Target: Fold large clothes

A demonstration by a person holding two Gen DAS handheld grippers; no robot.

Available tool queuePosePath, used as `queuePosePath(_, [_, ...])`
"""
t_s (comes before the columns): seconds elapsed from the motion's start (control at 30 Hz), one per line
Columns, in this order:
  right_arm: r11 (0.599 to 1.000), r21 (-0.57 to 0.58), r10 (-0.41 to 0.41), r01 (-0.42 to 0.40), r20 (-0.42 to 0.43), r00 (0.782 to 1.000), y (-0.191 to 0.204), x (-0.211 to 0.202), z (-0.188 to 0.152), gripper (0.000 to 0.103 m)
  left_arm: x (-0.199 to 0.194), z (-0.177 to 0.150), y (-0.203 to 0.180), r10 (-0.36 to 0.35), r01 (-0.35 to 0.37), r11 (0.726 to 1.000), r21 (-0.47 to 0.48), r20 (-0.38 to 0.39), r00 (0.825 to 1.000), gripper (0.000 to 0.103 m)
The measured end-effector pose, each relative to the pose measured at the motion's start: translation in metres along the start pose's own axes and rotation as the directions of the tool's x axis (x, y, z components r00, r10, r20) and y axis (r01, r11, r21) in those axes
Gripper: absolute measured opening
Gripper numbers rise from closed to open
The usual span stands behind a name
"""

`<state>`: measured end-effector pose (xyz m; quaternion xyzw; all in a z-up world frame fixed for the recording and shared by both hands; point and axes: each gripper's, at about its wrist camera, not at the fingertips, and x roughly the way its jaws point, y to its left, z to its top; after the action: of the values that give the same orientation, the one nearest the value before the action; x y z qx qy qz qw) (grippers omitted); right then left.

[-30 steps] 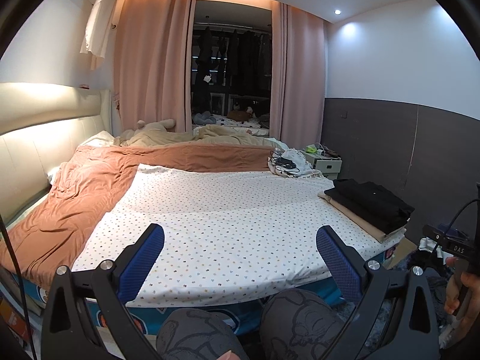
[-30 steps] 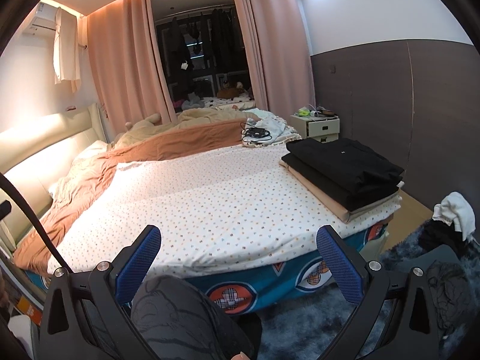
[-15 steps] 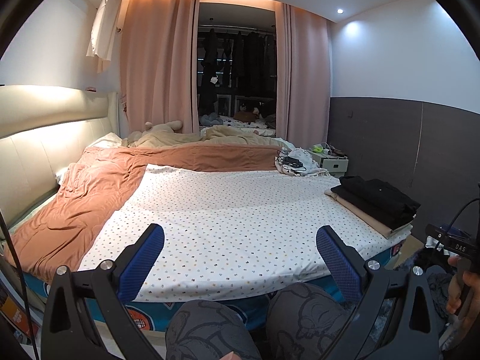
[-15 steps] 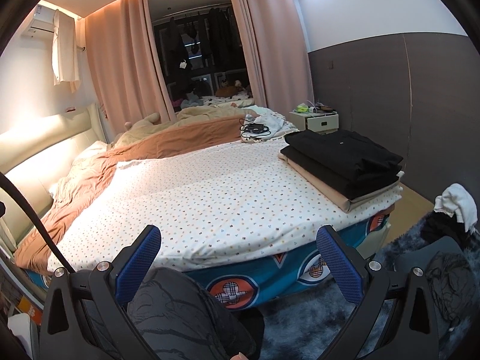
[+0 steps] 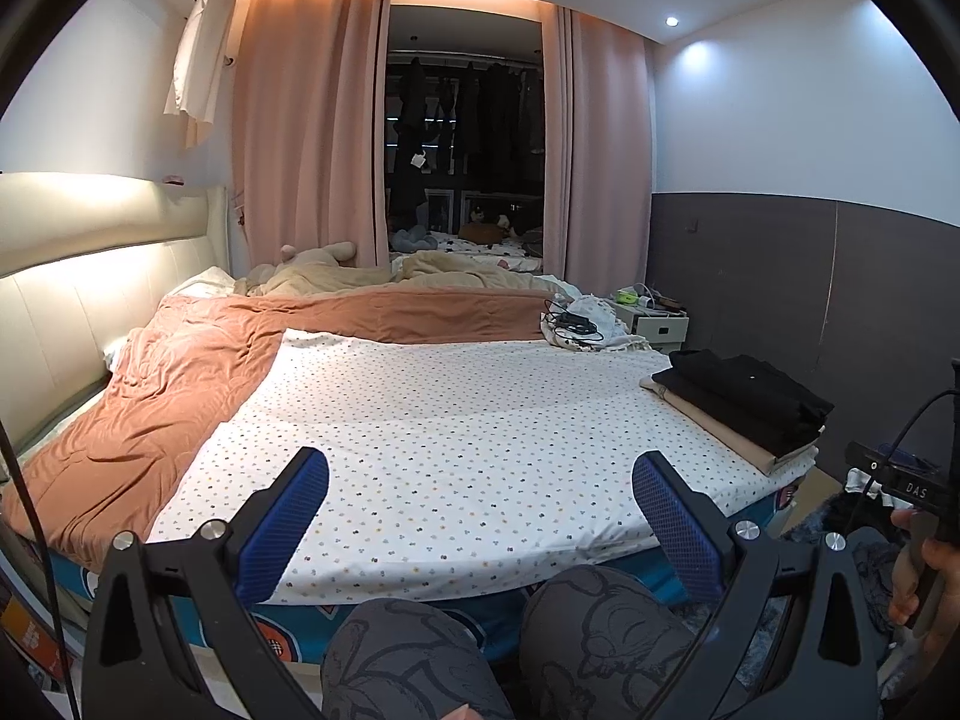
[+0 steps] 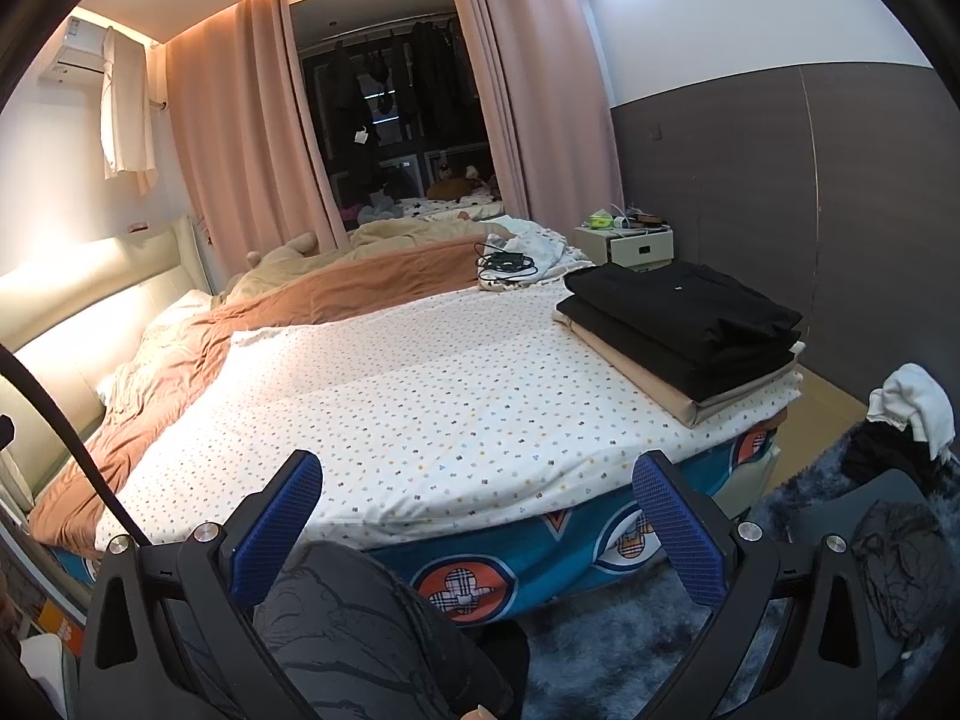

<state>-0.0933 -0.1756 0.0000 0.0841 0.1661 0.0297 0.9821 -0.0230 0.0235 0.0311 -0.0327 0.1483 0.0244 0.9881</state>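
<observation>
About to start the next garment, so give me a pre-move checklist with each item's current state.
1. Left gripper open and holding nothing: ok.
2. Right gripper open and holding nothing: ok.
3. Dotted sheet flat and bare in the middle for folding: ok.
4. Folded stack square and resting on the bed corner, clear of the work area: ok.
5. Next garment within reach: cannot tell; a clothes pile lies on the floor to the right.
6. Cables away from the folding area: ok.
</observation>
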Motion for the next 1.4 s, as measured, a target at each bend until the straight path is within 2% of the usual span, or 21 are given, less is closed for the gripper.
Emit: queuePosePath(1.4, [1.0,-0.02,0.005,-0.005,-0.002,1.0,-0.0022,-0.0024,0.0012,0.103,-0.0069,-0.0046,0.0023,-0.001,0.001,1.0,-0.015,0.009,1.0,0.103])
